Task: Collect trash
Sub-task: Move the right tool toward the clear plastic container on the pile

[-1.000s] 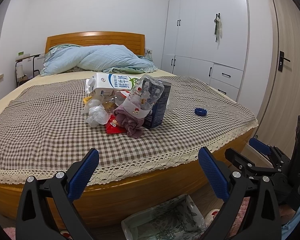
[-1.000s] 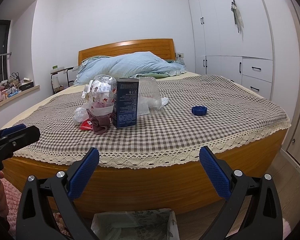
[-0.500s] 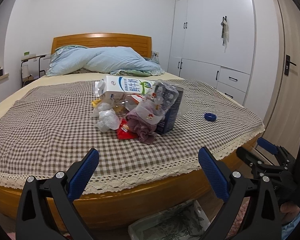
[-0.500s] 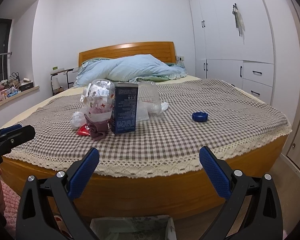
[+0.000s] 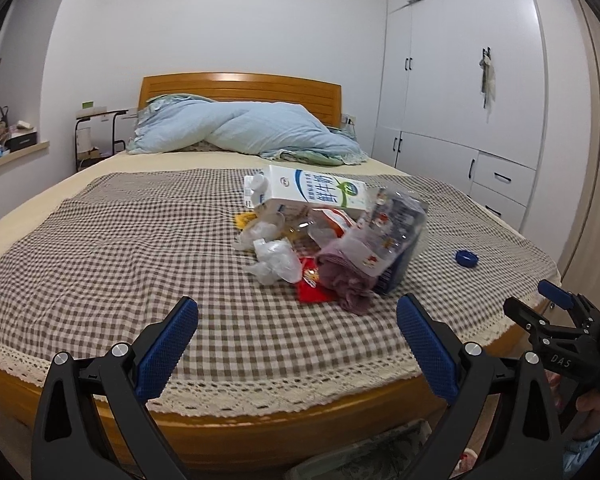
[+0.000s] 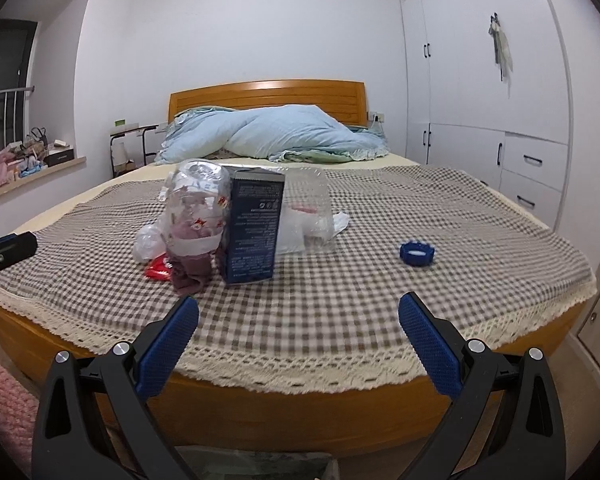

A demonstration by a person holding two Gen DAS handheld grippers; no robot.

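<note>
Both grippers, left (image 5: 296, 344) & right (image 6: 298, 344), wide open w/ nothing held; trash pile (image 5: 324, 240) sits on bed (image 5: 100, 248), well ahead of both.

Both grippers (jaws wide apart) rise and draw closer to the bed (image 5: 100, 240); the floor bin slips almost out of view.
</note>
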